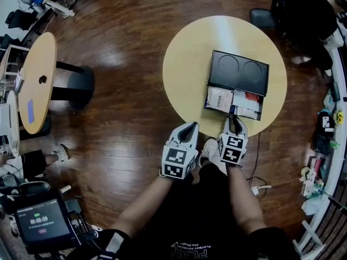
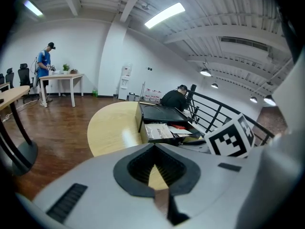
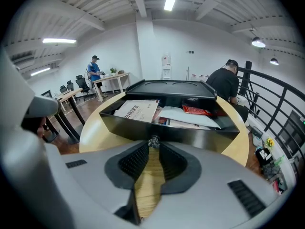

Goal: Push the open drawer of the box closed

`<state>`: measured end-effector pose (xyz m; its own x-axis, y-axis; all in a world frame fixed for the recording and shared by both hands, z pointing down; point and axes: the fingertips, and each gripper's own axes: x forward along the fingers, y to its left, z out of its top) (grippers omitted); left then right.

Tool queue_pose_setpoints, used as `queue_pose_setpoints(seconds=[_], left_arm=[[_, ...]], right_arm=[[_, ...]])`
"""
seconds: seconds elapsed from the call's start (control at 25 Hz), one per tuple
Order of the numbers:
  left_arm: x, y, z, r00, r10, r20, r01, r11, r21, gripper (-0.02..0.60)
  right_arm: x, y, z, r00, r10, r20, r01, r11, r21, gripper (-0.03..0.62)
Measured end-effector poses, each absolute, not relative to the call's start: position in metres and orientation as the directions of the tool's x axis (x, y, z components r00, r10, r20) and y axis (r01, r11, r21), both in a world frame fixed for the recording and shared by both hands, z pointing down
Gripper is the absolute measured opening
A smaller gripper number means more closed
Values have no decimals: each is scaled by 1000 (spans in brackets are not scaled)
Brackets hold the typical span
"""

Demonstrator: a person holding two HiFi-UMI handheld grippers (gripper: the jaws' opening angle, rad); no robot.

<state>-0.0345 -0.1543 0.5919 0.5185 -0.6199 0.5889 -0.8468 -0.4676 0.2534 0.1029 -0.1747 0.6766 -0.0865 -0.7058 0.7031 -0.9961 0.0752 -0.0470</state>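
A black box (image 1: pixel 238 72) lies on the round yellow table (image 1: pixel 190 58), and its drawer (image 1: pixel 233 103) is pulled out toward me with papers and packets inside. My right gripper (image 1: pixel 234 119) meets the drawer front (image 3: pixel 167 130); the small metal knob (image 3: pixel 153 141) is nipped between the tips, which stand a narrow slit apart. My left gripper (image 1: pixel 190 125) hovers near the table's front edge, left of the drawer, touching nothing. Its jaws meet at the tips with nothing between them. The left gripper view has the box (image 2: pixel 159 113) and drawer (image 2: pixel 164 131) ahead to the right.
A second round table (image 1: pixel 38 80) stands far left, and a screen on a stand (image 1: pixel 43 223) at bottom left. A dark chair with a seated person (image 3: pixel 226 85) is behind the table, by a railing. Another person (image 2: pixel 44 63) stands far off at a desk.
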Motion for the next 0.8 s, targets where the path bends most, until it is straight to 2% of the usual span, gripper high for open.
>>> queue_pose_setpoints(seconds=[0.8], left_arm=[[-42,-166,590,487,-645,590,-869,-424,255,-3]], right_arm=[[109,-230,669,-75,-728,681,-997,80,-24,76]])
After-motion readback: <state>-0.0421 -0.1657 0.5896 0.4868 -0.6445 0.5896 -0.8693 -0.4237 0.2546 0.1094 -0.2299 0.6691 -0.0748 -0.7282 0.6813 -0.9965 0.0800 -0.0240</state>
